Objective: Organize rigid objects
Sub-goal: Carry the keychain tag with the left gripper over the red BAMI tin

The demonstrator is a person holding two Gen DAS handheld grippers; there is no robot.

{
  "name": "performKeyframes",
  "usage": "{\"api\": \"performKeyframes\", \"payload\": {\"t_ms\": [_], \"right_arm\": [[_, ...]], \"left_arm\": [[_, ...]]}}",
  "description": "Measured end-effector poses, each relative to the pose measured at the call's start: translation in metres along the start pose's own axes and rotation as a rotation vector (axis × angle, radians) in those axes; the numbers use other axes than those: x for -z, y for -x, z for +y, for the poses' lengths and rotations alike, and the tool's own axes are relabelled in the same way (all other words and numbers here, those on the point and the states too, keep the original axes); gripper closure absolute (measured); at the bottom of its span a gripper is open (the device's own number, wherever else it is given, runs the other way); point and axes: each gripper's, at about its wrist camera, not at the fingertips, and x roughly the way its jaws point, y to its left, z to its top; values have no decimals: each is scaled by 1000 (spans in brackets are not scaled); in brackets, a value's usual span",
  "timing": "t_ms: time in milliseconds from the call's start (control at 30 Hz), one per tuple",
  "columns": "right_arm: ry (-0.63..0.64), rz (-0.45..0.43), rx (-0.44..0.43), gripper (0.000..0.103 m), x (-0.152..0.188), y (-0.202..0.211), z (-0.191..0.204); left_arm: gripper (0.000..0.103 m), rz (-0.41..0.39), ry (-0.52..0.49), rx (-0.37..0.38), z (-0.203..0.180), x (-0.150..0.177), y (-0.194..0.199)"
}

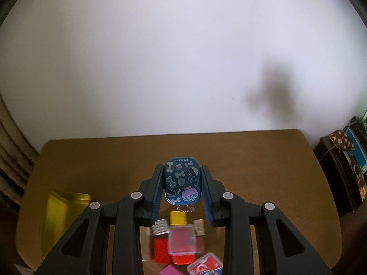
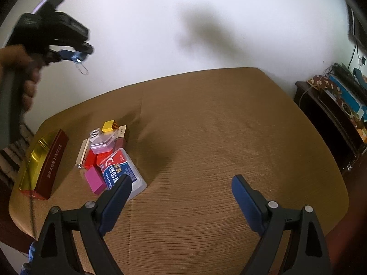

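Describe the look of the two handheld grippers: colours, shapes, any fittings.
Both grippers are black plastic linkages with triangular cut-outs and round silver pivot pins. The left gripper has blue ribbed pads on its fingers; seen from the right wrist camera, its body is a bulky black housing on a grey handle. The right gripper has matching dark blue pads. No cables or sleeves show.

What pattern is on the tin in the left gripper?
Dark blue tin with pale bones and jar shapes; clearest in the left wrist view.

Home room indicated: wooden desk (image 2: 218,137) against white wall (image 2: 183,11), dark cabinet (image 2: 325,119) cluttered with boxes.
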Motion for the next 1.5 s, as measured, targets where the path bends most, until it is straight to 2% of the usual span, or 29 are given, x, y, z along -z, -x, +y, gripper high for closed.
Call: {"api": "performKeyframes", "payload": {"t_ms": [300, 367, 500, 600, 933, 1267, 1500], "right_arm": [[48, 6, 10, 12, 2, 9, 9], [59, 3, 14, 12, 2, 11, 12], [79, 16, 16, 12, 4, 12, 17], [99, 24, 12, 12, 6, 14, 23], [128, 41, 13, 12, 10, 17, 31], [149, 77, 21, 12, 11, 7, 32], [180, 109, 27, 12, 16, -6, 38]], "left_arm": [[75, -36, 47, -73, 72, 3, 47], [75, -35, 54, -91, 51, 19, 49], [75, -33, 82, -129, 73, 26, 56], [75, -34, 94, -151, 74, 27, 51], [75, 7, 142, -240, 137, 42, 42], [75, 97, 200, -295, 182, 57, 6], [75, 170, 236, -308, 208, 88, -35]]}}
